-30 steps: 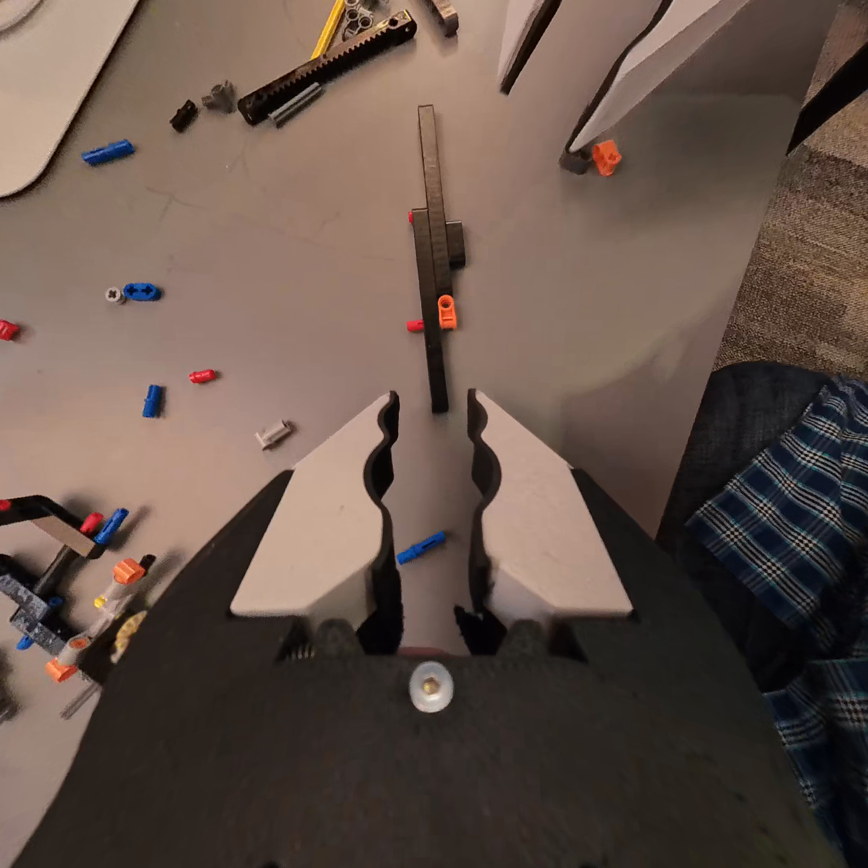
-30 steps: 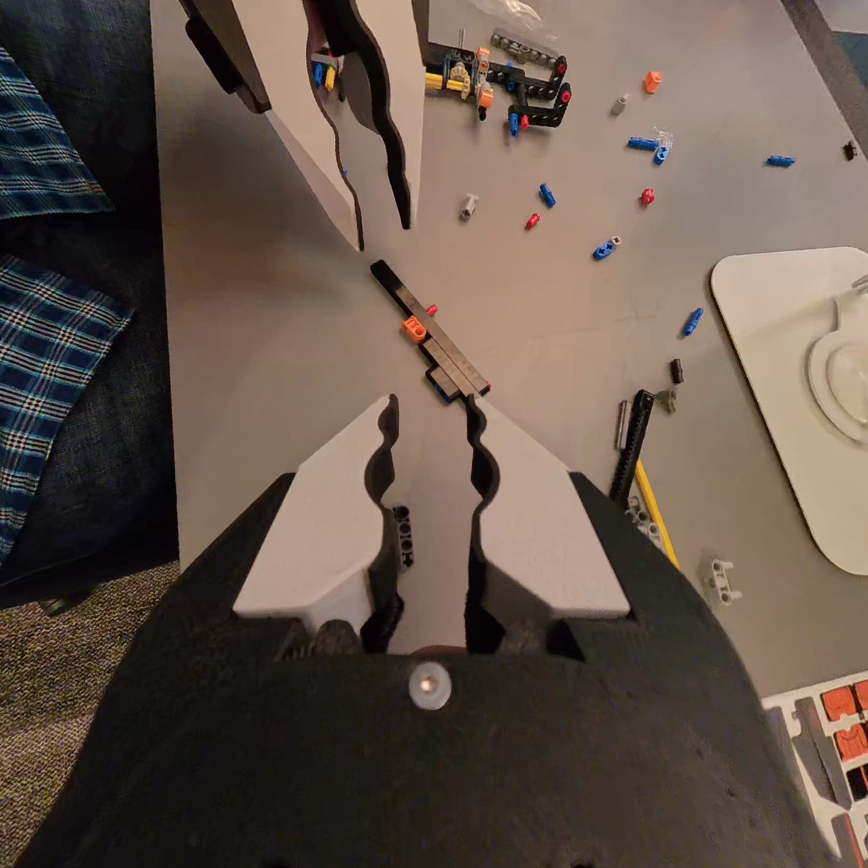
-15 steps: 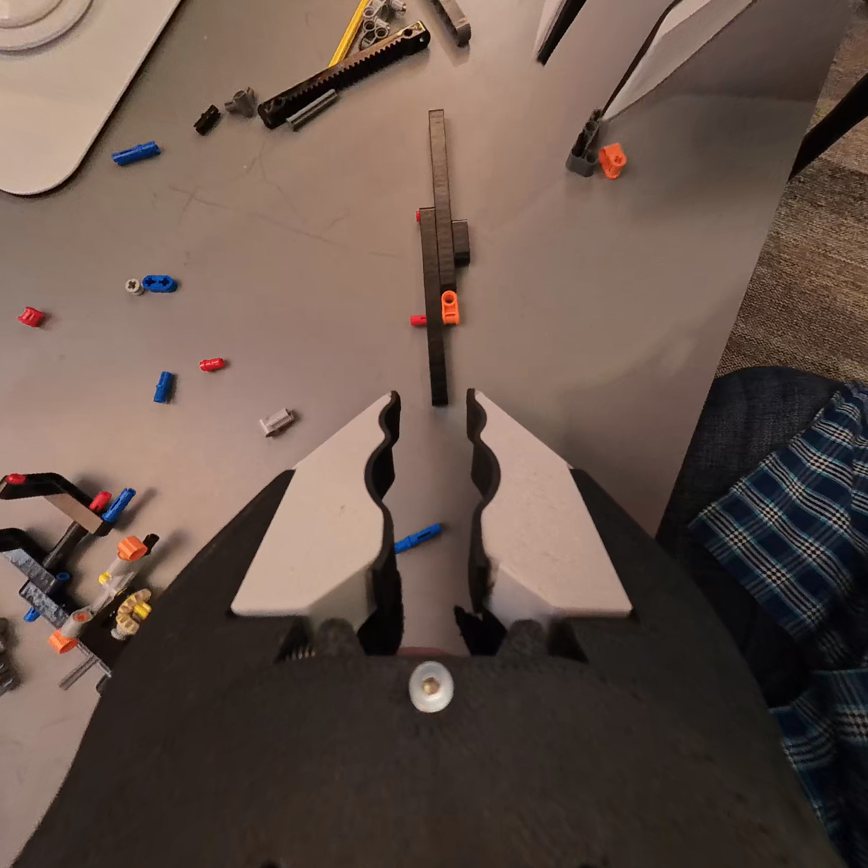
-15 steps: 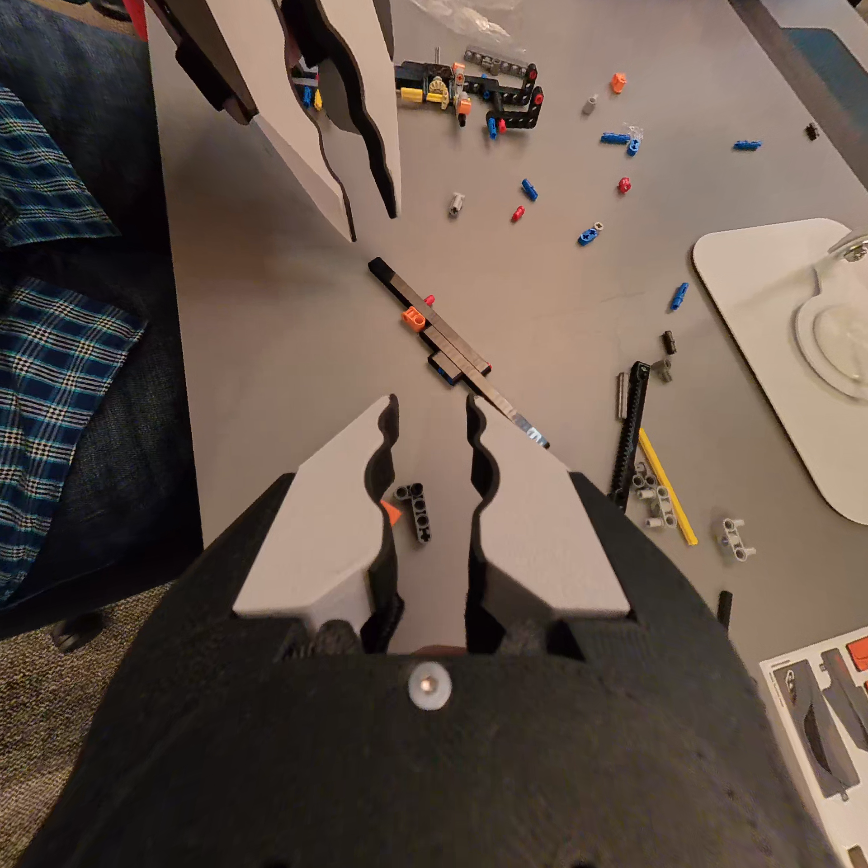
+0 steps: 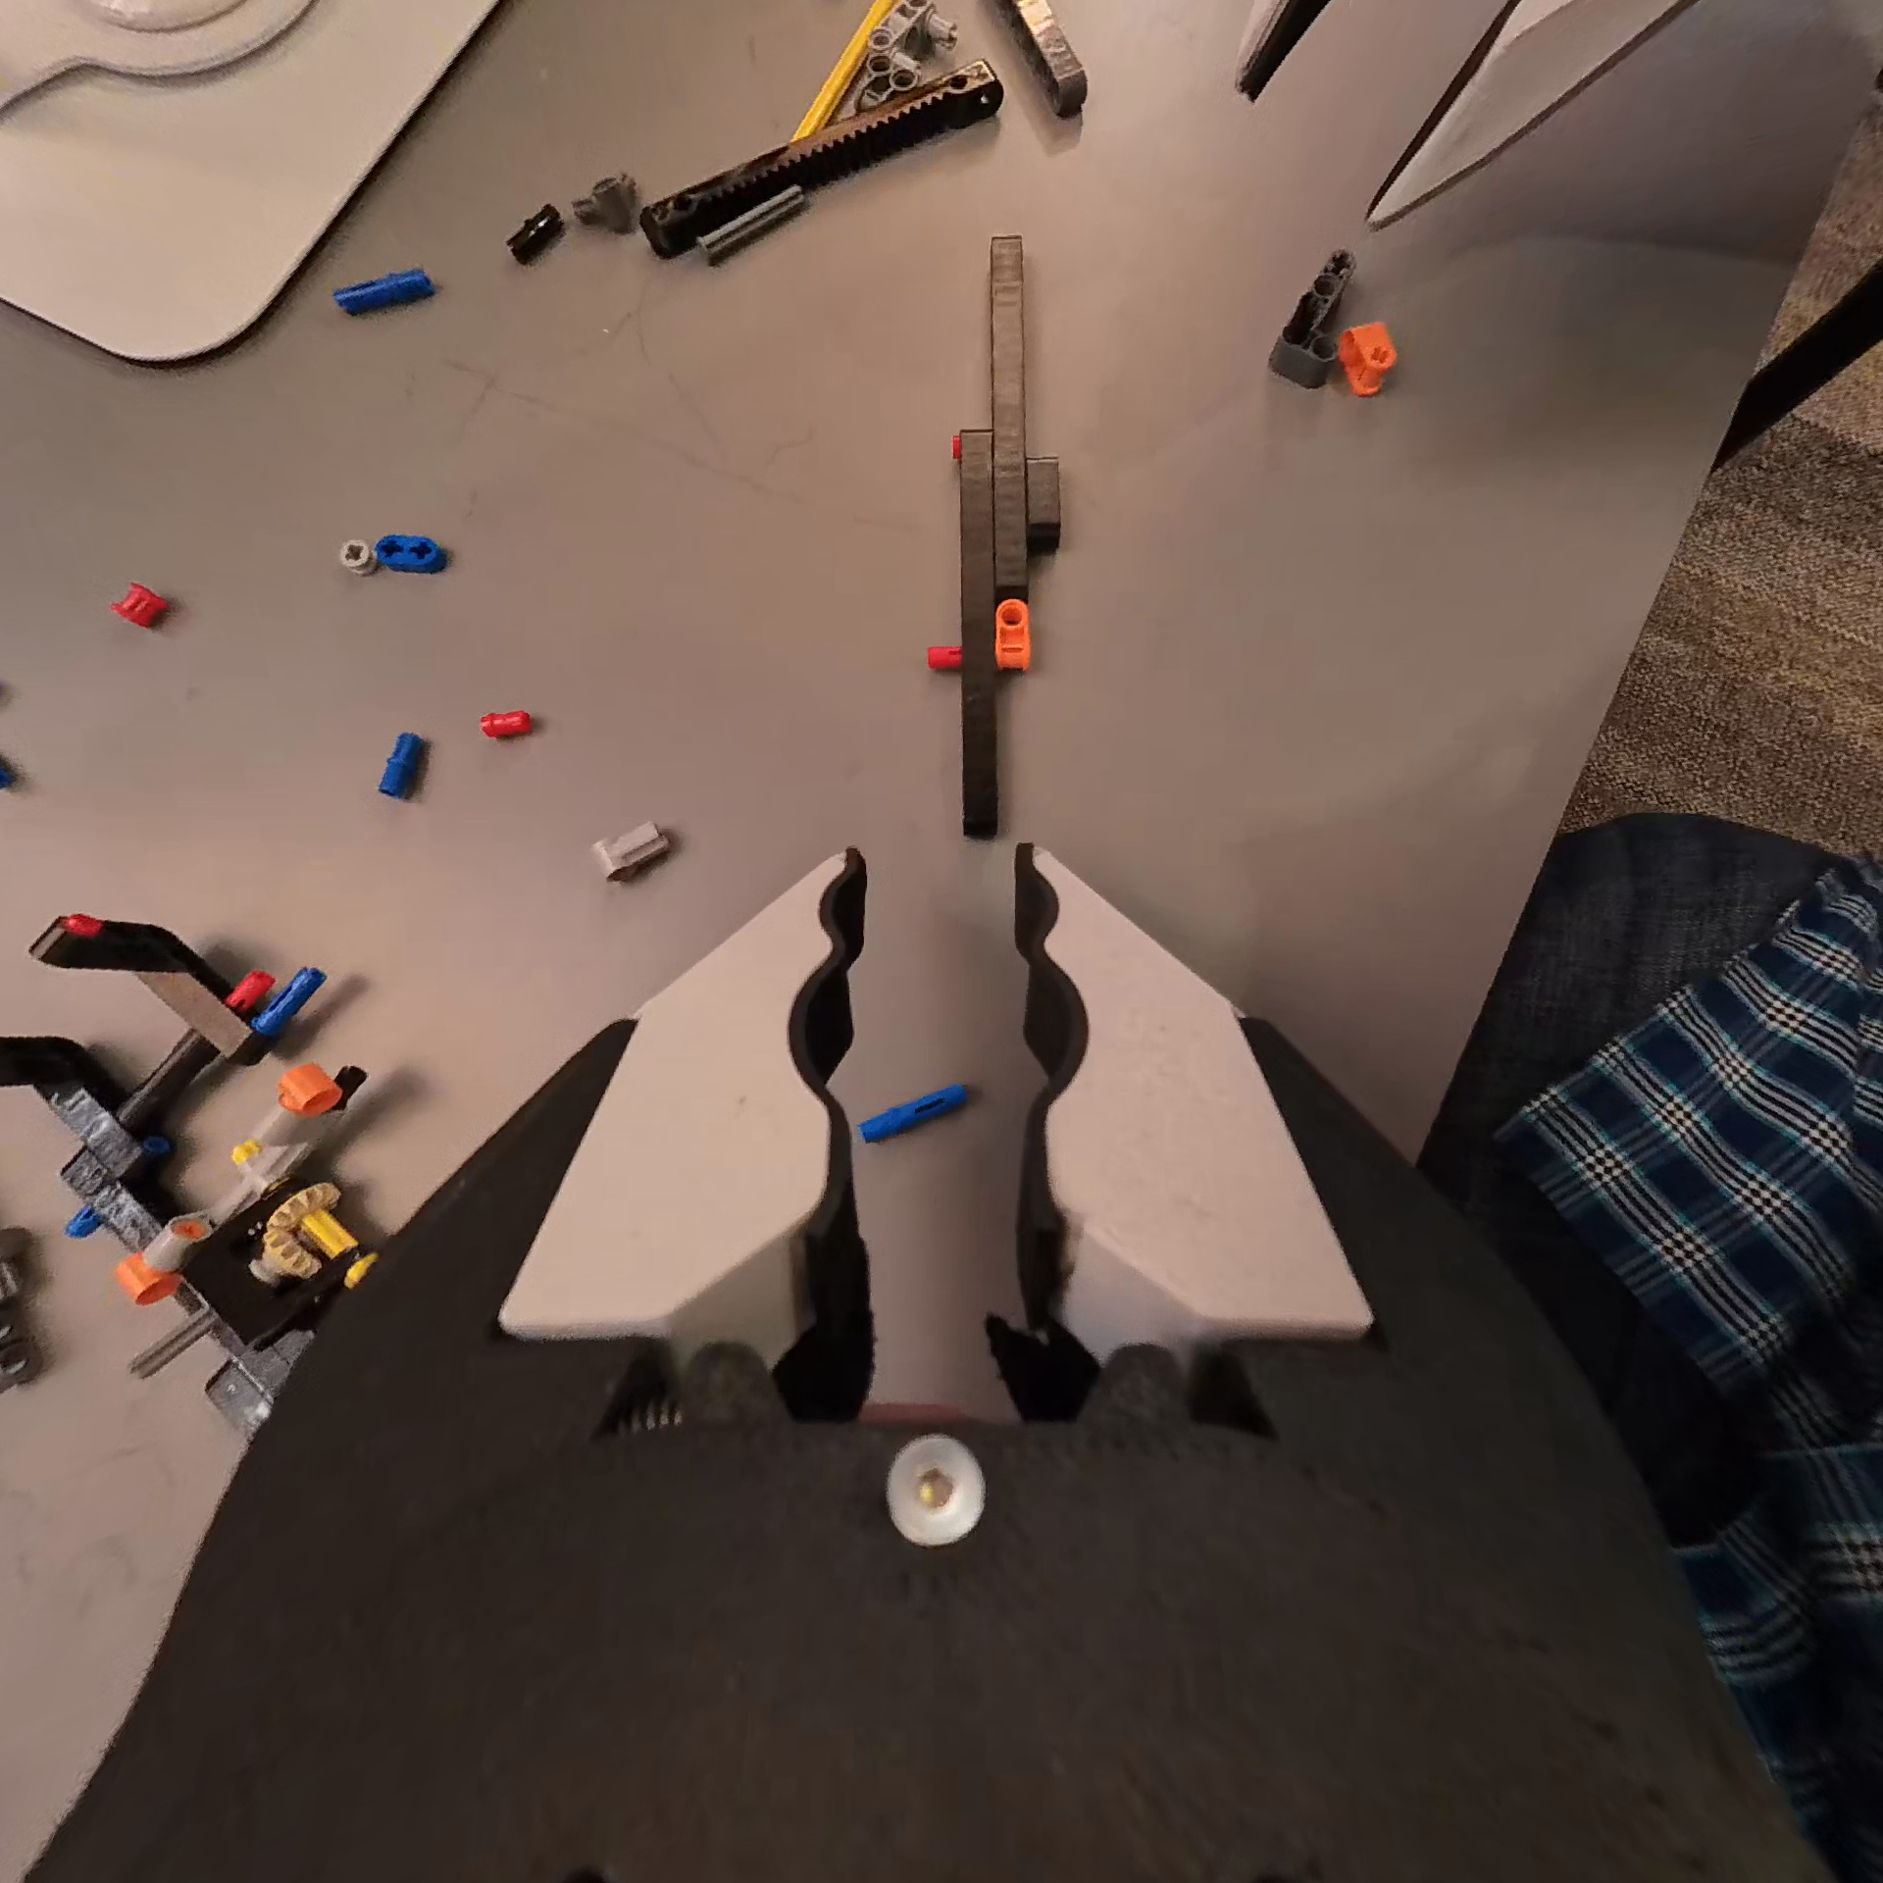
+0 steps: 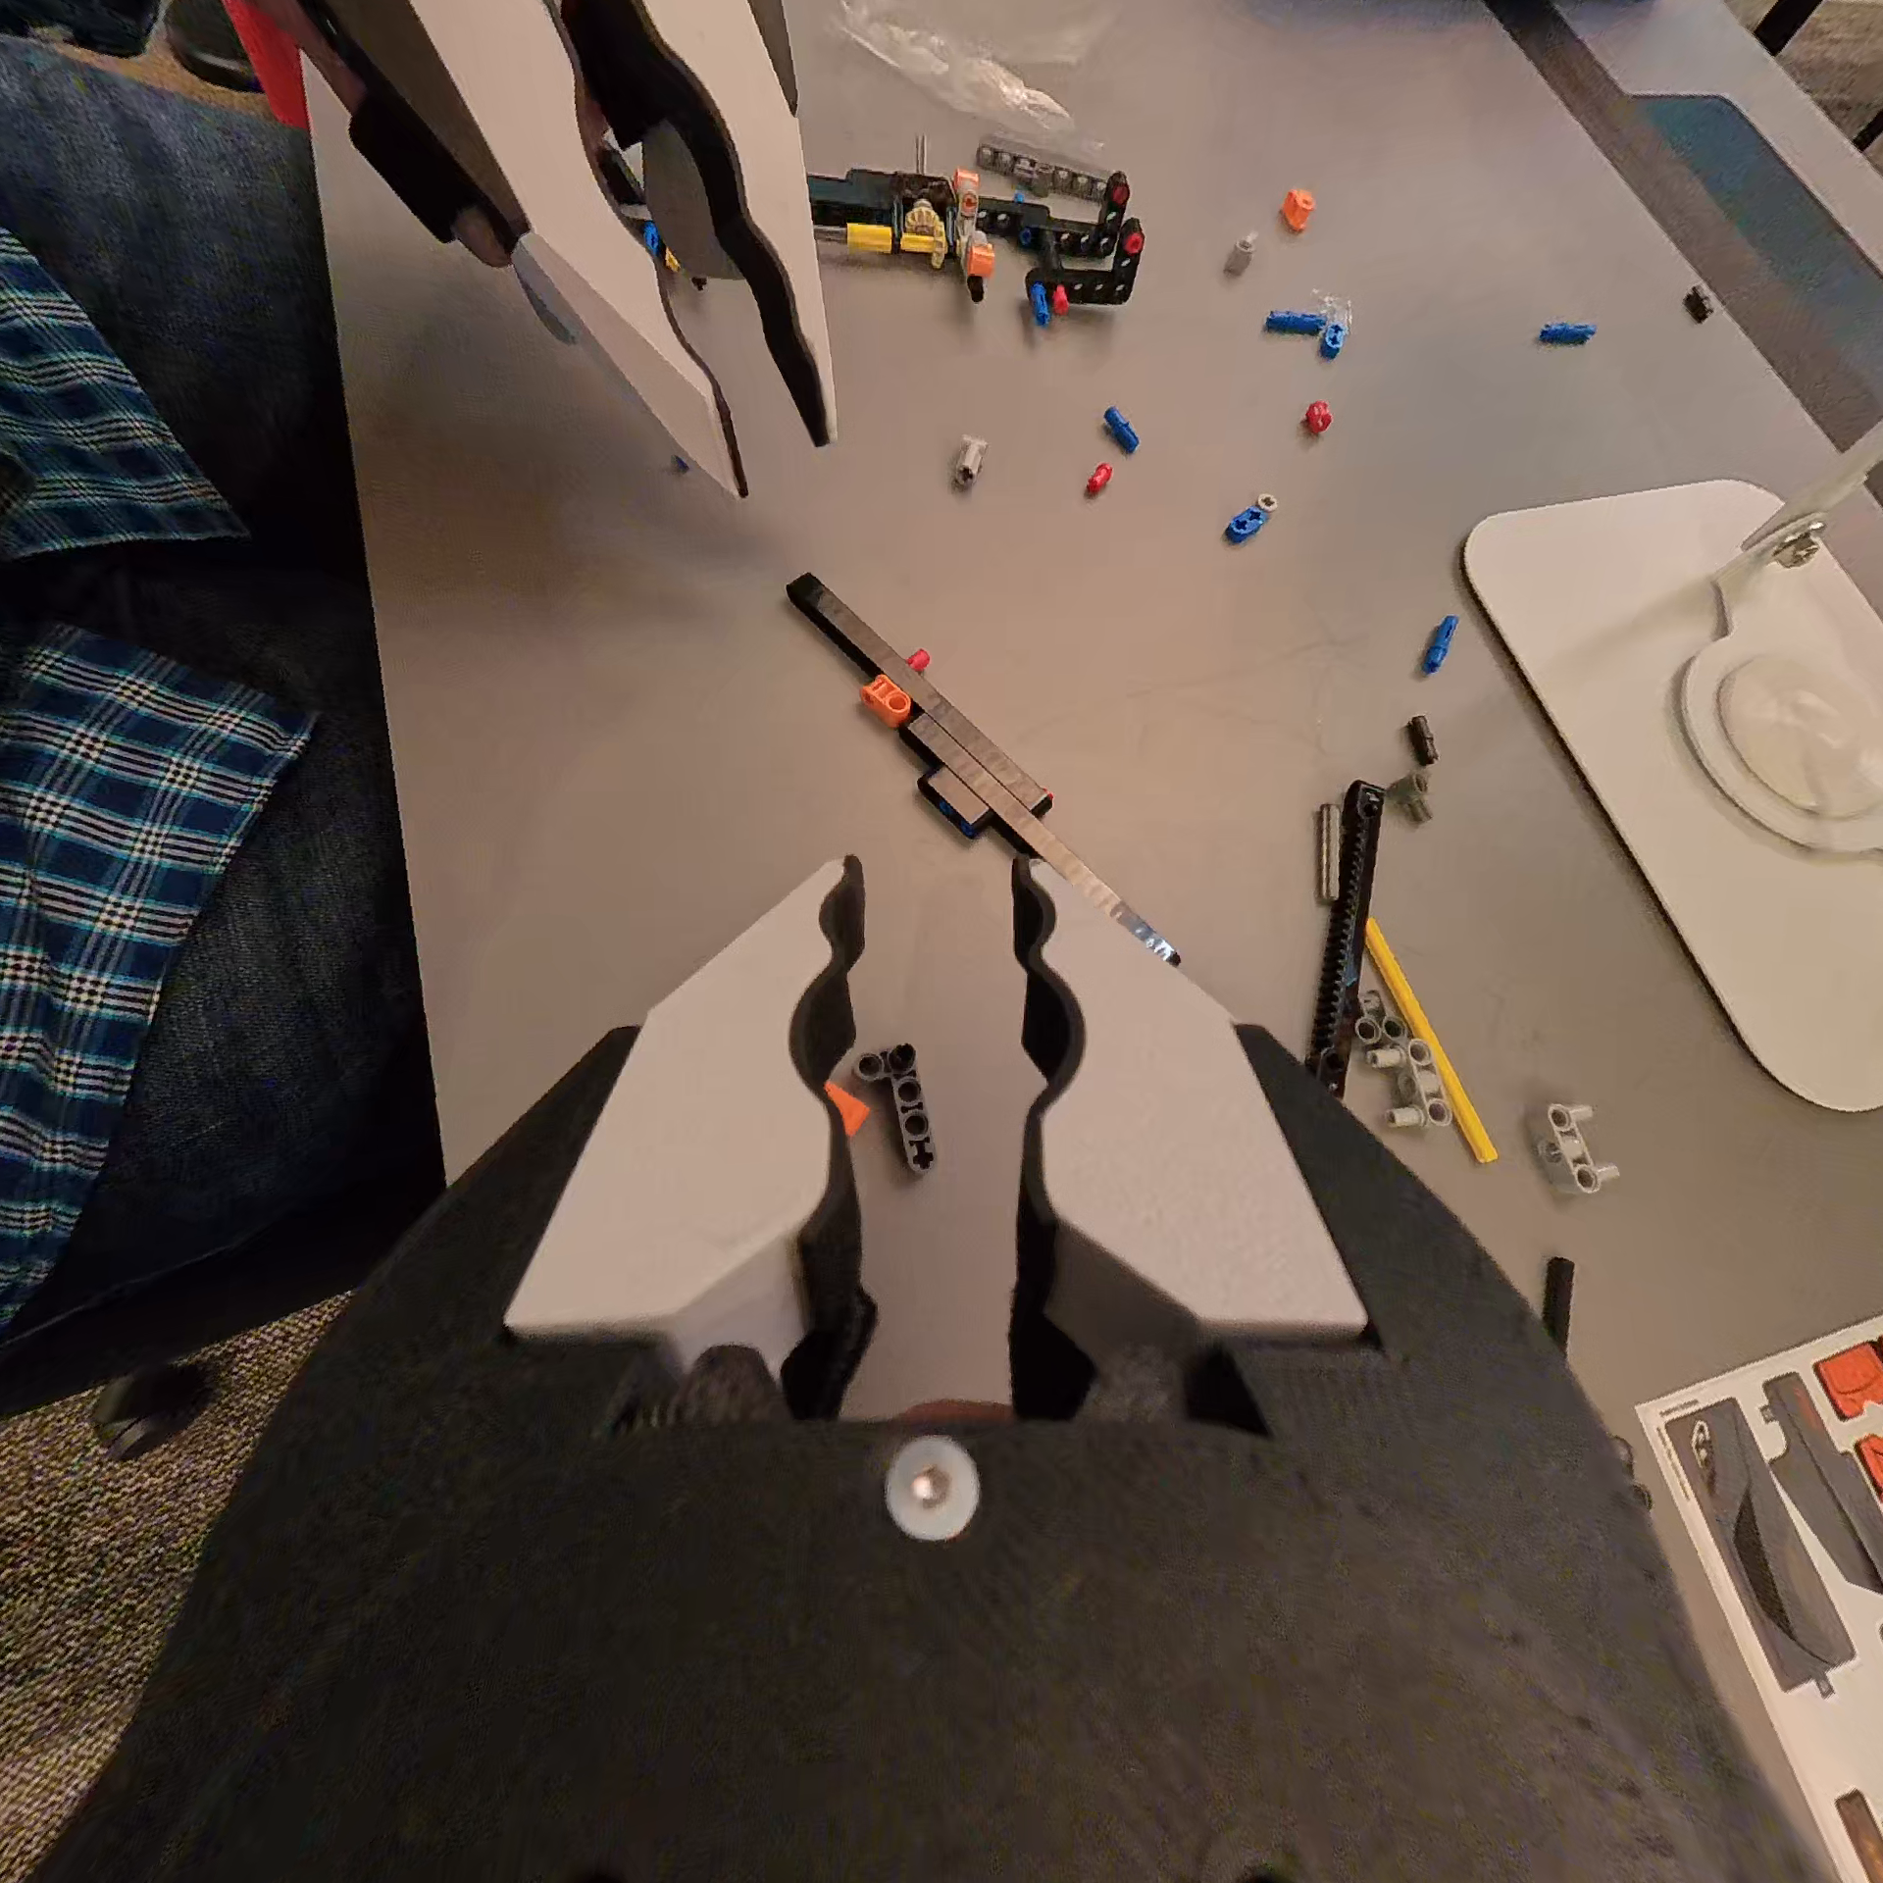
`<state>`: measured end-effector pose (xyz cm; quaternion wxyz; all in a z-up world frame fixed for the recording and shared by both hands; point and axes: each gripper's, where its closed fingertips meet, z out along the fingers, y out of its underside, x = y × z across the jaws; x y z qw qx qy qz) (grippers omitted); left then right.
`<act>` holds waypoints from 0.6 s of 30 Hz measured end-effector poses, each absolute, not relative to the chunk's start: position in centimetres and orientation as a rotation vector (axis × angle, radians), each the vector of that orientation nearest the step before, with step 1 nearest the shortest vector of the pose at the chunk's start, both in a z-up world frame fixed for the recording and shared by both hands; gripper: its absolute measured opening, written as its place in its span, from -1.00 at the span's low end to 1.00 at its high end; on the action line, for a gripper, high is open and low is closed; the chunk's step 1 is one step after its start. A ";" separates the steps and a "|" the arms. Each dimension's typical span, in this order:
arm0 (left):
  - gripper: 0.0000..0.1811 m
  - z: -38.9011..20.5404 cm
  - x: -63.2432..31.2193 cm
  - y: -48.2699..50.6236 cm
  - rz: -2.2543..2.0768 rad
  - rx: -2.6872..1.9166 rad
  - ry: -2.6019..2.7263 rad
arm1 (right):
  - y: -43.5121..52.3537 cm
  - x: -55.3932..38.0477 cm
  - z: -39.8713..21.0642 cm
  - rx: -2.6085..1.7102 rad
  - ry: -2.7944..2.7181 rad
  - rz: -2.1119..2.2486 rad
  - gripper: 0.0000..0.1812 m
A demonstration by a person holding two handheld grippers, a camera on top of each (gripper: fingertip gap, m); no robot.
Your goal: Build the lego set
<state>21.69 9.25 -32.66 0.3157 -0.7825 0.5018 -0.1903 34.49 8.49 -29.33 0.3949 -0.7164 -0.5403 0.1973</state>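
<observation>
Both grippers are held above the grey table [image 5: 713, 408] with nothing between their fingers. The left gripper [image 5: 939, 861] has its jaws parted and is aligned with the near end of the black beam assembly [image 5: 993, 571], which lies flat just ahead of the fingertips; this alignment suggests the assembly is the intended next pick-up. A loose blue pin [image 5: 912, 1113] shows on the table through the gap between the fingers, below them and not gripped.

The right gripper [image 6: 937, 876] is likewise parted and empty. Beneath its gap lie a small dark grey liftarm [image 6: 907, 1106] and an orange piece [image 6: 846, 1109], the latter partly hidden by the left finger, so its type cannot be confirmed. Its position points to one of these being the part to fetch.

The beam assembly carries an orange connector [image 6: 884, 701] on one side and red pins on the other. A larger sub-assembly with a tan gear [image 6: 978, 224] sits at the far side, well apart. A toothed black rack [image 6: 1347, 932], a yellow axle [image 6: 1427, 1039] and the instruction sheet [image 6: 1773, 1508] lie to the right. The build appears to be at an early stage.
</observation>
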 end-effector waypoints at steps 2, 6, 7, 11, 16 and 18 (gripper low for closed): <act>-0.69 -32.7 21.6 9.3 -0.493 -2.062 1.316 | 8.5 34.5 -29.3 -1.816 -1.368 0.498 -0.70; -0.69 -32.7 21.3 9.3 -0.492 -2.065 1.304 | 8.5 34.7 -29.2 -1.814 -1.364 0.496 -0.70; -0.68 -32.7 21.2 9.3 -0.488 -2.065 1.302 | 8.5 34.7 -29.2 -1.814 -1.363 0.496 -0.70; -0.67 -32.5 20.9 9.4 -0.480 -2.066 1.289 | 8.5 34.8 -29.1 -1.811 -1.355 0.499 -0.70; -0.67 -32.0 20.0 9.4 -0.474 -2.069 1.259 | 8.3 34.9 -29.0 -1.823 -1.366 0.479 -0.69; -0.67 -32.2 19.6 9.3 -0.474 -2.077 1.250 | 8.1 34.9 -29.1 -1.827 -1.375 0.471 -0.69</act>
